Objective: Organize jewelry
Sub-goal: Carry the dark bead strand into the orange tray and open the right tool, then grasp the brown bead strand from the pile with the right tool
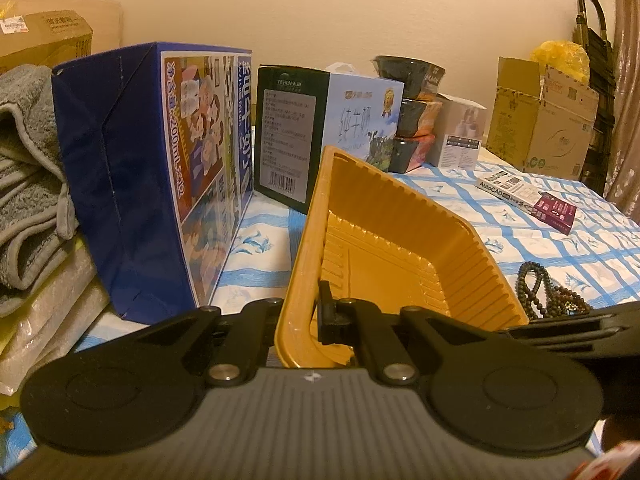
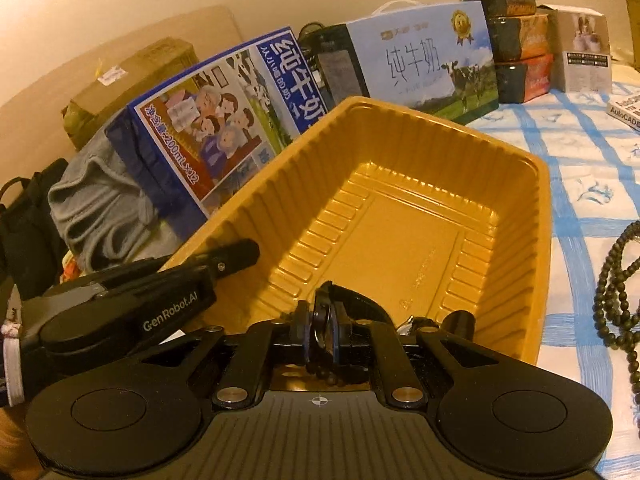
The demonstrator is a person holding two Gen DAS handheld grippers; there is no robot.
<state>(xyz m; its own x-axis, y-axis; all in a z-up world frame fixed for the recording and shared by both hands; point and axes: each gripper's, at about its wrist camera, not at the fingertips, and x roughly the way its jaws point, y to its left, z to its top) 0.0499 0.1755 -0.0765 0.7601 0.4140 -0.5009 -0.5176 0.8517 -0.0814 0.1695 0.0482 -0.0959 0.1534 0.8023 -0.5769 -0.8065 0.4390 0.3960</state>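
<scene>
blue milk carton box, grey towel, AutoCAD book

The left gripper is clamped on the near left rim of the gold tray, tilting it up. The right gripper points down over the tray's near edge, its jaws almost together around a small dark beaded piece, just right of the left gripper.

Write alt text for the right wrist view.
The right tool, clamped on a dark beaded piece, hangs over the near edge of an empty gold tray. The left tool pinches the tray's left rim; more beads lie on the checked cloth.
</scene>
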